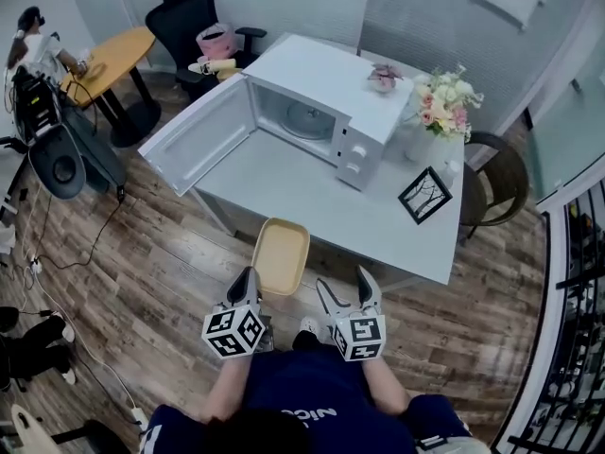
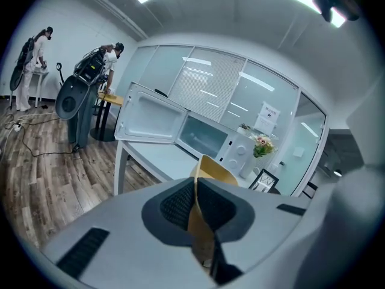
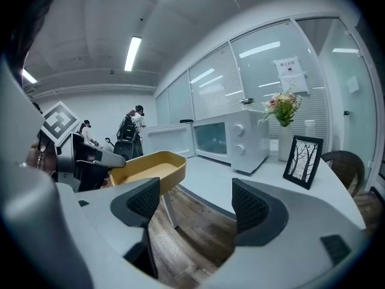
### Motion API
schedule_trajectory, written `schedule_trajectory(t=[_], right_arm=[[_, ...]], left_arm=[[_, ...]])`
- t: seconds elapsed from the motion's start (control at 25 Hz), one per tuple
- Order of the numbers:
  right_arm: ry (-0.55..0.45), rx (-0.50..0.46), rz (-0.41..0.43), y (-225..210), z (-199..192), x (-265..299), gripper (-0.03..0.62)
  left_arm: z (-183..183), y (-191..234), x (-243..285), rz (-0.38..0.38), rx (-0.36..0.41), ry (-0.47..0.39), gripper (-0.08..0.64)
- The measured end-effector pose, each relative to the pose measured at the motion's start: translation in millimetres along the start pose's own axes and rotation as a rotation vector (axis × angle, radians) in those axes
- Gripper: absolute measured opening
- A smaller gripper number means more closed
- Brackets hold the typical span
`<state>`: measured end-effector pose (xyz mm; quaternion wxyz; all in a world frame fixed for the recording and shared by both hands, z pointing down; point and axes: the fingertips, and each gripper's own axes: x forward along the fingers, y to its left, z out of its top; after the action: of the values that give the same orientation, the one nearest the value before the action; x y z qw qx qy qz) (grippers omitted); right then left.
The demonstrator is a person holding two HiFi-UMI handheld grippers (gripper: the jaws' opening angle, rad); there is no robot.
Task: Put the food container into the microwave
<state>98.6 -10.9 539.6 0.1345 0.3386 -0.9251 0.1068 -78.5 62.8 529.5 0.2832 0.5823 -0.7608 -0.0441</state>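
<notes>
Left fingers (image 2: 174,205) pinch container (image 1: 282,255), right fingers (image 3: 249,208) apart

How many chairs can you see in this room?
2: a black office chair beyond the microwave, and a brown chair at the right end of the white table. Others may be hidden.

We find the microwave (image 1: 326,83) open, its door (image 1: 201,136) swung wide to the left and walling off that side. In front of its mouth a bare stretch of tabletop (image 1: 274,183) runs to the near edge, where the food container (image 1: 281,255) hangs in our left gripper (image 1: 250,280); that lane is free. On the right, a picture frame (image 1: 424,195) and a vase of flowers (image 1: 440,102) stand beside the microwave, narrowing any approach from there.
</notes>
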Motion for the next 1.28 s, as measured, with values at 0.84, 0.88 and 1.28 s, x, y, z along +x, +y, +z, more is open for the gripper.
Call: schedule_trajectory(t=[0.84,0.88,1.28], right_arm=[[0.049,0.034,0.040,-36.5,-9.0,29.2,0.348],[0.048,0.037,0.040,-36.0,-8.9,32.1,0.348],[0.043,0.060,0.015,-47.7,15.3,92.5,0.345]], left_arm=[[3.0,-22.7,48.8,-0.078,-0.137,-0.004,0.020],[2.9,-20.1,52.0,-0.077,-0.142,-0.001,0.020],[44.9,-3.4,120.1,-0.110,-0.082,0.010,0.020]])
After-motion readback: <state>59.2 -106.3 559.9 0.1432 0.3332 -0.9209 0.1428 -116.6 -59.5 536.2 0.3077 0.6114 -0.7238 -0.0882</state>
